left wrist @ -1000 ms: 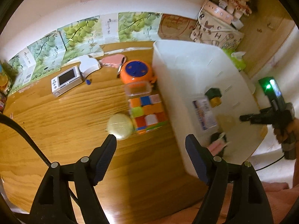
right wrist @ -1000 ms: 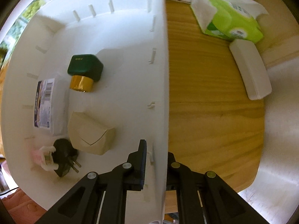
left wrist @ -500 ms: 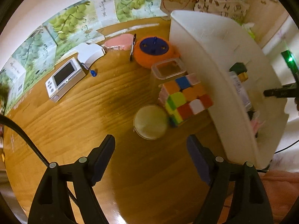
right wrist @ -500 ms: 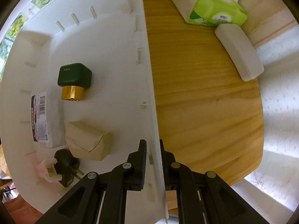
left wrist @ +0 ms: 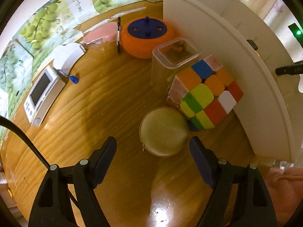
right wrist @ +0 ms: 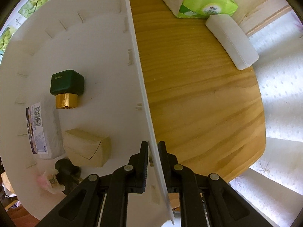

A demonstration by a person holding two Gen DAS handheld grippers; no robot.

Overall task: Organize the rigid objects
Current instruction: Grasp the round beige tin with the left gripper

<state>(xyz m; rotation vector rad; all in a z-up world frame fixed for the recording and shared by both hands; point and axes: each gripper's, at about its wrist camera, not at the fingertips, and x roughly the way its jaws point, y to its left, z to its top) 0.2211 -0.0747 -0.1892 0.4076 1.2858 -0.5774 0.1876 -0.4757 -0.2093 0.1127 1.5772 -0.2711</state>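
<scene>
Left tool, wide open and empty, has dropped over round case; right tool clamps bin wall. Grasp looks next.

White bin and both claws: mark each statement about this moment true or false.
1. The right claw is clamped on the white bin wall. True.
2. The left claw grips the round case. False: its jaws stand open on either side, not touching.
3. The puzzle cube lies inside the bin. False: it sits on the table beside it.
4. A green-capped bottle lies in the bin. True.
</scene>
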